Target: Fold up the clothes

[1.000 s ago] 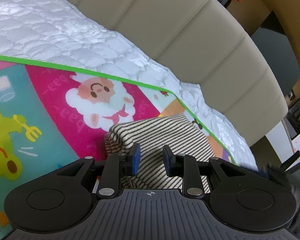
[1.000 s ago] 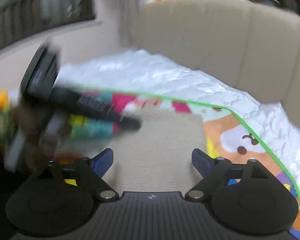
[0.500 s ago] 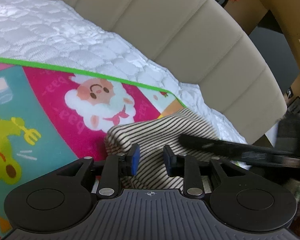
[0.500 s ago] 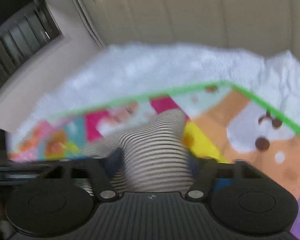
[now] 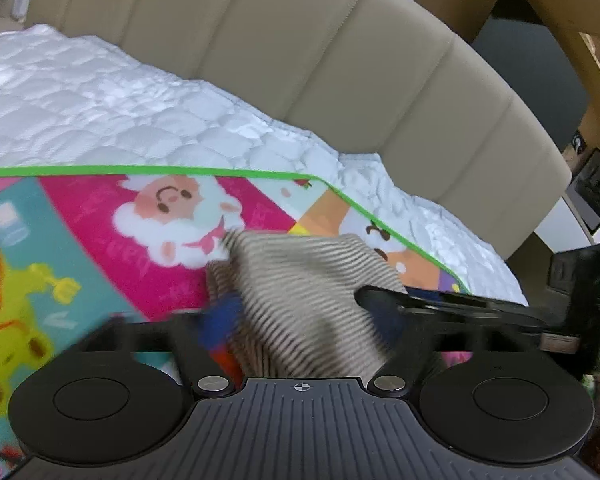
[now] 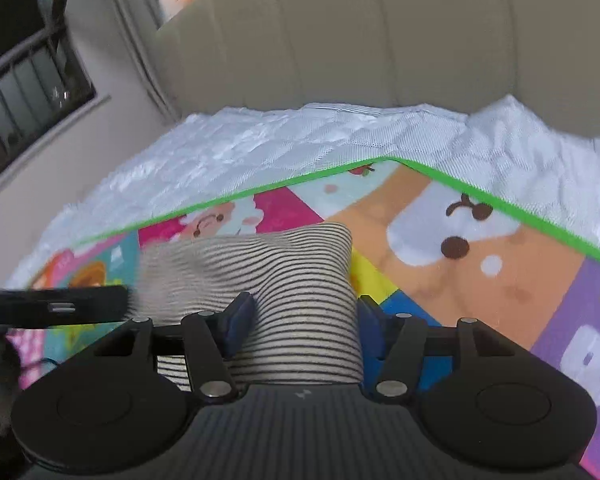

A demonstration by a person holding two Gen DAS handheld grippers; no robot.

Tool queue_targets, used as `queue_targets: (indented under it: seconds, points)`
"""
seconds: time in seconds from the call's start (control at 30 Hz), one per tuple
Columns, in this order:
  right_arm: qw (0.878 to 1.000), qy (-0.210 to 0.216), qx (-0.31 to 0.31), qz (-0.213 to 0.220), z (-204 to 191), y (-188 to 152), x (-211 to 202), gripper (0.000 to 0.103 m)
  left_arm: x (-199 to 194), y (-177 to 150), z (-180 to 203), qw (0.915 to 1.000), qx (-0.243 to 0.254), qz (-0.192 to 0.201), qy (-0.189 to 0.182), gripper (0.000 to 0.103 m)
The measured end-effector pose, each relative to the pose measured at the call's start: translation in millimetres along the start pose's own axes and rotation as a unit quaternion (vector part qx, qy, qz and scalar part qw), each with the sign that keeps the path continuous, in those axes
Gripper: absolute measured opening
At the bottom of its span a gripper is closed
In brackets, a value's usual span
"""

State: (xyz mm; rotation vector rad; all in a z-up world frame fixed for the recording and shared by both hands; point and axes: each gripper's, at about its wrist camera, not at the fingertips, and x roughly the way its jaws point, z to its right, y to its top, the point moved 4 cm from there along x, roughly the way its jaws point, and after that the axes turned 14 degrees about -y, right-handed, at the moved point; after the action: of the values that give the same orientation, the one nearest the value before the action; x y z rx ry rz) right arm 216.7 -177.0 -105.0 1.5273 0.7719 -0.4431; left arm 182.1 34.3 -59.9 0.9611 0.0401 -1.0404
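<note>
A black-and-cream striped garment [image 5: 300, 280] lies bunched on a colourful play mat [image 5: 100, 232]. My left gripper [image 5: 304, 316] is low over its near edge. Its jaws are opening and stand wide, blurred, with the cloth loose between them. In the right wrist view the striped garment [image 6: 268, 256] is a folded bundle. My right gripper [image 6: 304, 320] has a blue pad against each side of it, and its jaws are opening slightly. The right gripper's black finger [image 5: 460, 308] reaches in from the right, and the left gripper's finger [image 6: 60, 306] comes in from the left.
The play mat [image 6: 480, 280] has a green border and lies on a white quilted mattress [image 5: 100, 112]. A beige padded headboard [image 5: 340, 60] rises behind it. A dark window with railings [image 6: 20, 100] is on the left wall.
The left jaws went from nearly shut on the cloth's edge to wide apart. The right gripper swung in, sank and closed around the striped bundle, which has bunched up.
</note>
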Motion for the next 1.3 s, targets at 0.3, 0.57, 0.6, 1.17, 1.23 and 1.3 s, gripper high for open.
queue_targets:
  seconds: [0.3,0.57,0.6,1.17,1.23,1.3]
  points:
    - [1.000,-0.016,-0.009,-0.002,4.4,4.7,-11.4,0.075,22.2,-23.1,-18.2,0.9951,-0.050,-0.085,-0.007,0.083]
    - [0.997,0.008,0.045,-0.055,31.2,-38.7,-39.5,0.090,28.0,-24.1,-17.1,0.9955,-0.040,-0.080,-0.033,0.067]
    - [0.996,0.017,0.060,-0.065,34.5,-45.9,-39.7,0.091,29.3,-23.0,-17.3,0.9956,-0.040,-0.077,-0.036,0.067]
    - [0.998,0.039,-0.005,-0.042,-0.1,-58.3,-44.7,0.072,18.7,-3.6,-22.0,0.9975,-0.057,-0.031,-0.027,0.073]
    - [0.998,0.038,-0.008,-0.041,-0.2,-58.6,-43.3,0.074,14.8,-3.7,-17.4,0.9978,-0.046,-0.033,-0.035,0.085]
    - [0.999,0.034,-0.014,-0.039,-0.7,-59.4,-41.4,0.077,18.7,-6.4,-15.6,0.9976,-0.037,-0.049,-0.031,0.086]
